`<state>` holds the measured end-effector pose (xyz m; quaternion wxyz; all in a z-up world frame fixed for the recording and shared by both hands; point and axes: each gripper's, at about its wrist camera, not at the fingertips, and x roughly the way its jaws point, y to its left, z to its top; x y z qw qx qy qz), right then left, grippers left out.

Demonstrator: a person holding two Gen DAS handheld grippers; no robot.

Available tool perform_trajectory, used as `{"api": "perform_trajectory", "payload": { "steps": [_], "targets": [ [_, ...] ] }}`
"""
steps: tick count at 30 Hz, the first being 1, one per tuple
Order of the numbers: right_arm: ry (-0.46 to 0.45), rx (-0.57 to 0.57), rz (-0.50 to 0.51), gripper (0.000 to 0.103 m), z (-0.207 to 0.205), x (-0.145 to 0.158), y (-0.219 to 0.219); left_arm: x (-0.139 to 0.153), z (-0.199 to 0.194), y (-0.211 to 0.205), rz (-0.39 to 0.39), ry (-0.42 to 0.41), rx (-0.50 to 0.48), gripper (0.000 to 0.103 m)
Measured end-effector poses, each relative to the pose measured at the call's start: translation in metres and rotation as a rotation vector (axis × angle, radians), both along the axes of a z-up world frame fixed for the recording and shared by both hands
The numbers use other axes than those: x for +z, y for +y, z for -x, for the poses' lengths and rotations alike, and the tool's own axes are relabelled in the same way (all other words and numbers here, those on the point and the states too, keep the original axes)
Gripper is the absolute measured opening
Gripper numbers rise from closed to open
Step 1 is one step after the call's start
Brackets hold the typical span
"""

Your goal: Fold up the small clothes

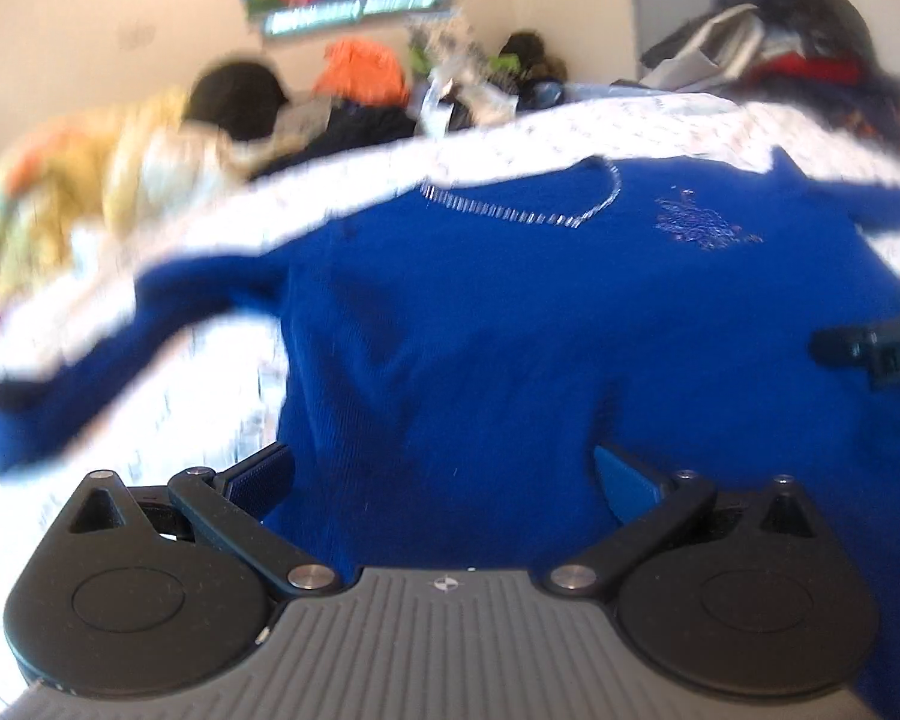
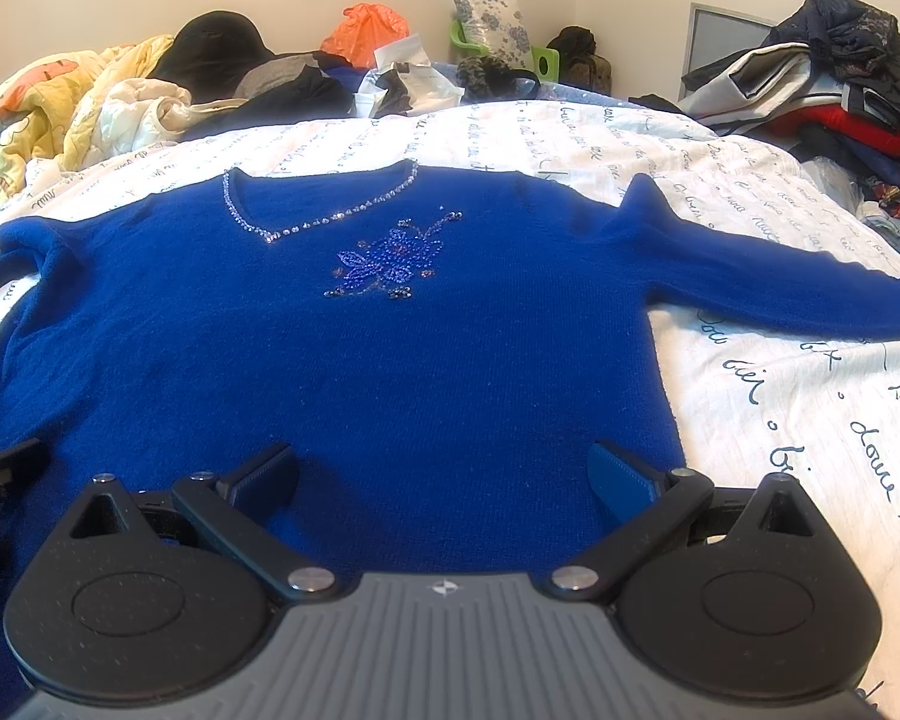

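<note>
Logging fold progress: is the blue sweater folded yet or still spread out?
Spread out. The blue sweater lies flat, front up, on the bed sheet, both sleeves stretched sideways, neckline and beaded flower uncovered.

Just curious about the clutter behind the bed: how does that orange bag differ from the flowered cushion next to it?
The orange plastic bag is plain, crumpled and slumped among the clothes; the floral cushion is pale with a grey-blue flower print, square-edged and propped upright against a green chair. Both sit beyond the far edge of the bed, near the wall.

white script-printed bedsheet (image 2: 768, 396) — behind it a yellow quilt (image 2: 48, 108), orange plastic bag (image 2: 366, 27), floral pillow (image 2: 492, 18) — piled jackets (image 2: 834, 60) at right.
</note>
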<state>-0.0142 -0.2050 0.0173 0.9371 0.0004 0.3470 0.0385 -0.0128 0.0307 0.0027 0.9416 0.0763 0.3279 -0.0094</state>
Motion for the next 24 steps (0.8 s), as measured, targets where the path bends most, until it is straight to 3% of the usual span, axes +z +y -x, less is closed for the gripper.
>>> {"api": "perform_trajectory", "payload": {
  "steps": [3, 9, 13, 17, 21, 24],
  "targets": [
    [0.0, 0.0, -0.001, 0.103, 0.0, 0.0, 0.0, 0.007, -0.002, 0.013, 0.016, 0.067, 0.032, 0.103],
    [-0.001, 0.0, -0.001, 0.103, 0.0, 0.0, 0.0, 0.007, 0.012, 0.019, -0.1, 0.006, 0.036, 0.103],
    [0.0, 0.001, -0.001, 0.103, 0.0, 0.0, 0.0, 0.025, 0.011, -0.008, -0.181, -0.058, 0.054, 0.103],
    [0.015, 0.023, -0.057, 0.103, 0.002, 0.006, -0.012, 0.047, 0.016, -0.044, -0.097, -0.128, -0.108, 0.103],
    [-0.029, 0.016, -0.181, 0.103, 0.004, 0.031, -0.059, 0.031, 0.005, -0.049, 0.109, -0.047, -0.181, 0.103],
    [-0.076, -0.086, -0.19, 0.103, -0.008, 0.049, -0.118, 0.011, -0.009, -0.047, 0.147, 0.039, -0.15, 0.103]
  ]
}}
